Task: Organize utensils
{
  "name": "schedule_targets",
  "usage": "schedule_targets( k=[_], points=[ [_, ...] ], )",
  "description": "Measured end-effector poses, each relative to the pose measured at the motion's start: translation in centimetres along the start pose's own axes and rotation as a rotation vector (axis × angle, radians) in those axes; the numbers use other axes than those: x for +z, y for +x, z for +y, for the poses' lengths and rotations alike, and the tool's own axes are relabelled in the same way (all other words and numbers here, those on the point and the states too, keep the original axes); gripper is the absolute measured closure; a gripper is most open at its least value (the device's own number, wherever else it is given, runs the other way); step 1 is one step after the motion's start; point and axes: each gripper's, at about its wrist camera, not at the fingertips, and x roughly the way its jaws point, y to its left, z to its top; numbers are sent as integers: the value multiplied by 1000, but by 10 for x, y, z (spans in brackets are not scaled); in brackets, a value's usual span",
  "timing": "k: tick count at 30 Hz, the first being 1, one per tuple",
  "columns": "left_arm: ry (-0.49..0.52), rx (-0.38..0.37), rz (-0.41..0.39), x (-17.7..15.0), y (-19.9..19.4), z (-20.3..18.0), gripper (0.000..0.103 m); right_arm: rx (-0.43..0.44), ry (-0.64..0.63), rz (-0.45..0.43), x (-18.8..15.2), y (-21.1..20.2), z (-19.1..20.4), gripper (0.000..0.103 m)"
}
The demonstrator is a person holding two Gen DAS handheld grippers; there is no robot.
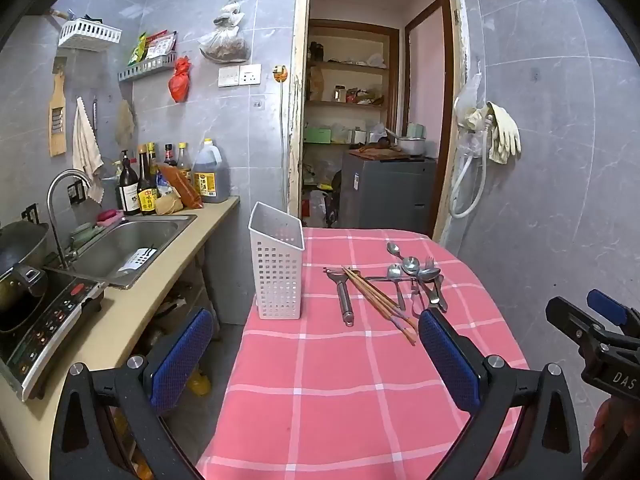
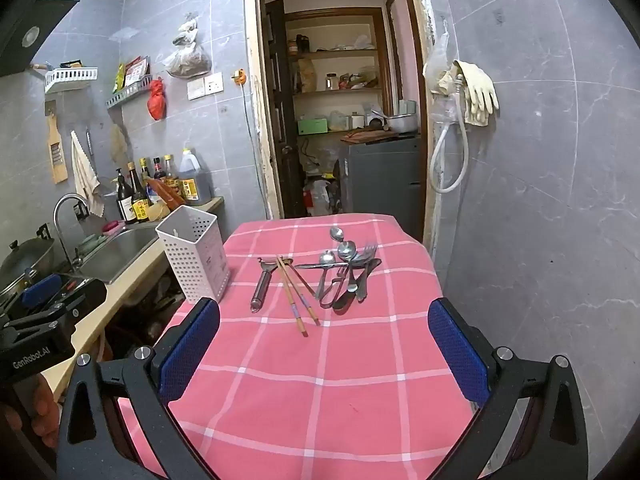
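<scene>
Two grippers wait short of the work, the left gripper point(image 1: 316, 356) and the right gripper point(image 2: 324, 352) both with jaws spread wide and nothing between them. On the pink checked tablecloth point(image 2: 320, 380), from left to right: a white perforated utensil holder point(image 2: 195, 254) standing upright at the table's left edge, apparently empty; a steel peeler point(image 2: 262, 284); a pair of wooden chopsticks point(image 2: 294, 294); then a tangled heap of spoons and forks point(image 2: 346, 270).

The holder looks light and easily tipped. The steel pieces are stiff, slick and thin, best pinched mid-handle; the chopsticks would likely roll, so both are best taken together near the middle.

The left wrist view shows more of the sink point(image 1: 132, 244) and an induction hob point(image 1: 48, 320); the right wrist view looks down into the holder's mouth.
</scene>
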Motion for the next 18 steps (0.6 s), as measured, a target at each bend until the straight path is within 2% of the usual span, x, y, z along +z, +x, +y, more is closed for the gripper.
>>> schedule_targets(
  k=[18],
  points=[
    [3,1,-12,0,0,0,0,0,2,0,-2,3,0,1]
  ],
)
